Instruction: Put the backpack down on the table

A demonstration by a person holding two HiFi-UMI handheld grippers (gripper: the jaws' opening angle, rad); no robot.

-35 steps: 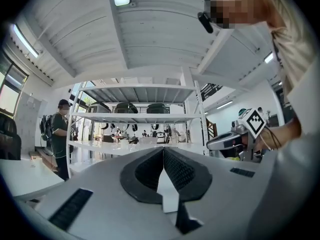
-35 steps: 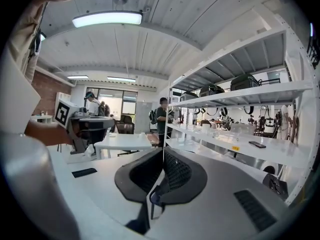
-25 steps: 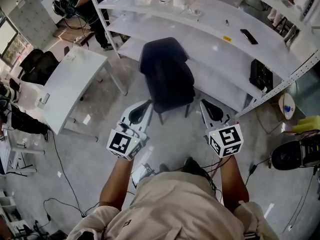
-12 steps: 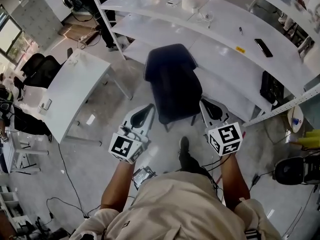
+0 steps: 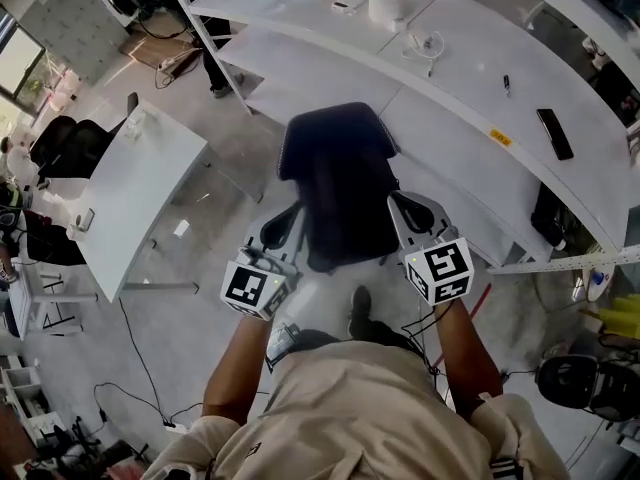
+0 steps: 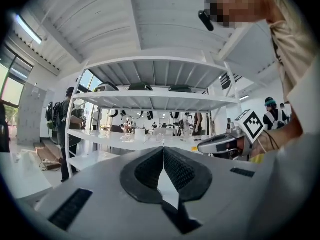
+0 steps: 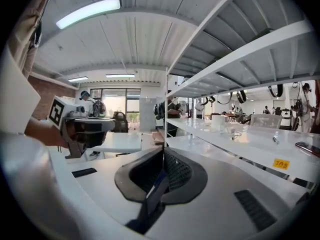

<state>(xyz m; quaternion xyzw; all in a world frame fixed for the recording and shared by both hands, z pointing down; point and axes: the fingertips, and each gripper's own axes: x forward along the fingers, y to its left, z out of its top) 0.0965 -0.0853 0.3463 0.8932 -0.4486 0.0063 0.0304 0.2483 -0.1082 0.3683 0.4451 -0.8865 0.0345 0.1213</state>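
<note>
**Item: backpack, in transit; not yet set down**

- Status: the backpack (image 5: pixel 340 183) hangs dark and upright between the left gripper (image 5: pixel 288 218) and the right gripper (image 5: pixel 405 208), over the floor at the near edge of the long white tabletop (image 5: pixel 460 98). No part of it appears to rest on that surface.
- Done, as judged: the bag is lifted and brought up to the table.
- Left to do, as judged: carry it over the edge, lower it onto a bare stretch, and release it.
- Jaws: both pairs are closed. The left pair pinches a dark strap (image 6: pixel 176 216); the right pair pinches a bluish strap (image 7: pixel 154 194).
- Head view only: the whole bag, its place against the tabletop, and a phone (image 5: pixel 553 133) and a white roll (image 5: pixel 385 3) lying farther along.
- Gripper views only: the pinched straps close up, the tabletop seen level under its upper shelves, and other people across the room. The bag's body does not show.
</note>
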